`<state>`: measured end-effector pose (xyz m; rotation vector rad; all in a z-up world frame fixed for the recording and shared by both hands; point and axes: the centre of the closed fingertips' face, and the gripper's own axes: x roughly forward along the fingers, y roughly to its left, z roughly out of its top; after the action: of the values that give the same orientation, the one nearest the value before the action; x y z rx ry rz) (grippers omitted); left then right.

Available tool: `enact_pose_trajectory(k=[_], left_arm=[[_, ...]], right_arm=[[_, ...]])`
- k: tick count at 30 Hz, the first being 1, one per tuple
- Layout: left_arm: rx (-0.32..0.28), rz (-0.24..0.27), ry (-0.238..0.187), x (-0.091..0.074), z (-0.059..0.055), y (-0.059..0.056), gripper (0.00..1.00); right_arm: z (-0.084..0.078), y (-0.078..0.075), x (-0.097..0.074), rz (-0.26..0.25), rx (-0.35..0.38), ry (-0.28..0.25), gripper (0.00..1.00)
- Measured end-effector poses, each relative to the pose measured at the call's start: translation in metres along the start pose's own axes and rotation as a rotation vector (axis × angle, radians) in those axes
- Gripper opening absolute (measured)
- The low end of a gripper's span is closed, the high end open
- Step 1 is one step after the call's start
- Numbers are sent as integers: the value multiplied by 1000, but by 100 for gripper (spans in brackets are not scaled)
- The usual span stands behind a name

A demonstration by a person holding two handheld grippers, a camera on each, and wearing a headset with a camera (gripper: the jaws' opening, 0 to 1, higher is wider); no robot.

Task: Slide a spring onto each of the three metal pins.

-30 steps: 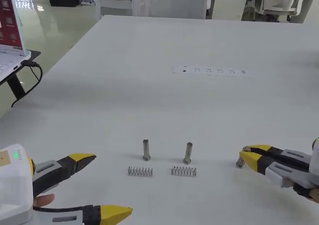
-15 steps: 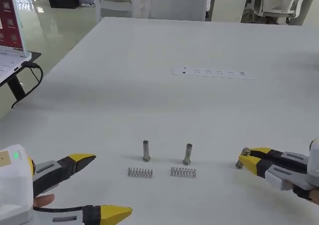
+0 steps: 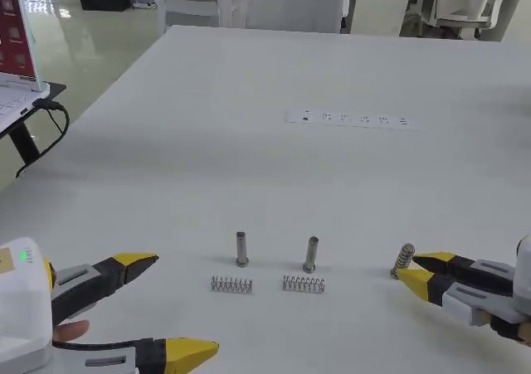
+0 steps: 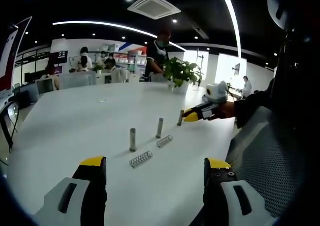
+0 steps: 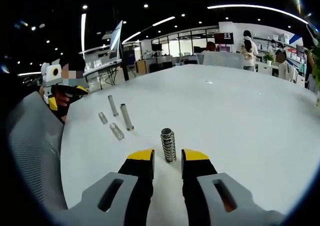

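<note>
Jaws over white table (image 3: 332,75), bright office (image 5: 165,40).

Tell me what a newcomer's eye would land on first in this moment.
The pin with a spring on it at the right of the white table draws the eye first. It stands between the tips of the right gripper, whose jaws are slightly apart. Next come the two bare pins standing mid-table, each with a loose spring lying before it, and the left gripper, wide open at the near left.
</note>
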<state>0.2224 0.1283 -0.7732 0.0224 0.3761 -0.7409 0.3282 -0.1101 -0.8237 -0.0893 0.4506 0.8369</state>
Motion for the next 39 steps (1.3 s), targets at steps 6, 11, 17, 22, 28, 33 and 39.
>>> enact_pose_trajectory(k=[6,11,17,22,28,33,39], left_arm=[[0,-3,-6,0,1,-1,76],[1,-7,-10,0,2,-2,76],[-1,-12,-16,0,3,-3,76],[0,-16,-18,0,4,-5,76],[-2,-16,-24,0,5,-5,76],[0,-16,-25,0,5,-5,76],[3,-20,-25,1,6,-6,76]], right_arm=[[-5,3,-7,-3,1,12,21],[-6,10,-11,6,-19,23,22],[-9,16,-15,19,-17,29,21],[-11,22,-17,33,-24,37,21],[-11,35,-19,68,-62,54,21],[-9,45,-17,101,-101,72,21],[-6,62,-10,162,-167,107,22]])
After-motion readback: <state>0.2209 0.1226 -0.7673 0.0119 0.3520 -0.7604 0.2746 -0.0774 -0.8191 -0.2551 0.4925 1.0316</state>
